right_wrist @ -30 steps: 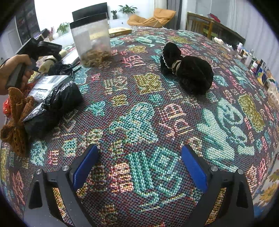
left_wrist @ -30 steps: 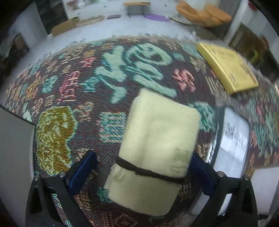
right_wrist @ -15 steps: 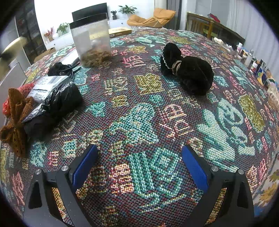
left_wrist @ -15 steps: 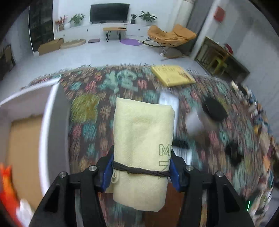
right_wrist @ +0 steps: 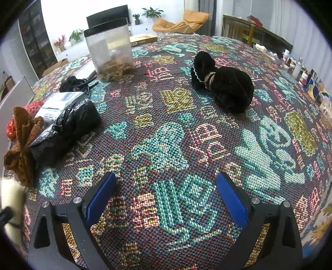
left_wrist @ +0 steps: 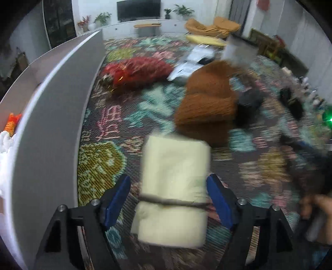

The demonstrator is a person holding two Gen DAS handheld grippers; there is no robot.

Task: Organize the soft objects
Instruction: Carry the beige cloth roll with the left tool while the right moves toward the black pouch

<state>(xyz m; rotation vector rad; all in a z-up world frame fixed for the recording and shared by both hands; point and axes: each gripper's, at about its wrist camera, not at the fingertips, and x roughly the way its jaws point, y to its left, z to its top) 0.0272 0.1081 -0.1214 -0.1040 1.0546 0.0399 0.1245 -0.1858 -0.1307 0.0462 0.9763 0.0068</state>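
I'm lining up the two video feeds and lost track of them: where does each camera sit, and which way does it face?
Left wrist view: on the left gripper, looking down along its opening fingers at a pale yellow cloth roll between them, beside a grey bin wall; a hand shows at right.
Right wrist view: on the right gripper, open, over the patterned tablecloth, facing a black velvet pouch.
Both show the brown knit bundle.

Clear plastic container [right_wrist: 110, 48] on patterned tablecloth [right_wrist: 176, 145]; TV [left_wrist: 138, 9] behind.
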